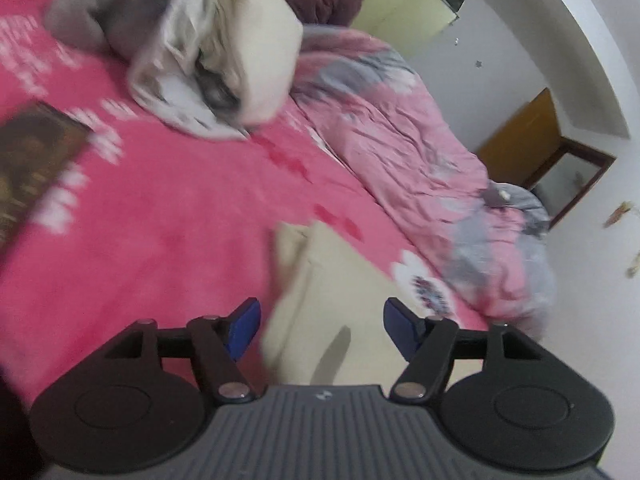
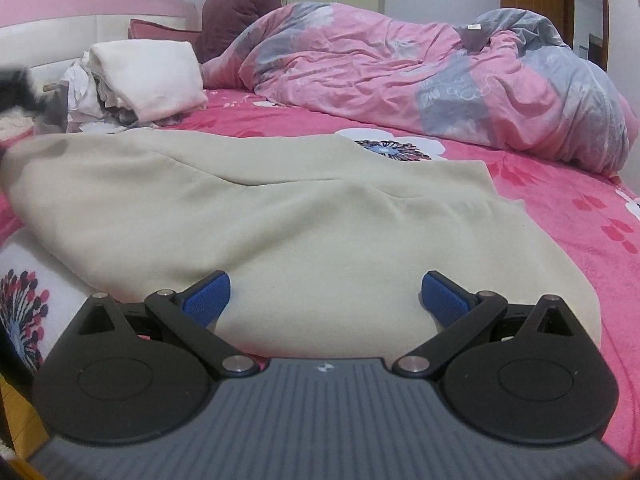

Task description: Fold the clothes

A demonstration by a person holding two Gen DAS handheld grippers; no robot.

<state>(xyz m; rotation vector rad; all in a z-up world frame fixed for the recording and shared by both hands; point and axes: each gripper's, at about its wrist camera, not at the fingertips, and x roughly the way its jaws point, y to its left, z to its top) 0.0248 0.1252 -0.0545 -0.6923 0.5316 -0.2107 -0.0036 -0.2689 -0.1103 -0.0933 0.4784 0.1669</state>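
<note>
Hovering — both tools wide, cream garment [image 2: 280, 216]

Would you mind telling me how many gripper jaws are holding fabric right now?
0. The left gripper hangs open above the cream garment, and the right gripper sits open at the garment's near edge. Neither pair of jaws pinches cloth.
</note>
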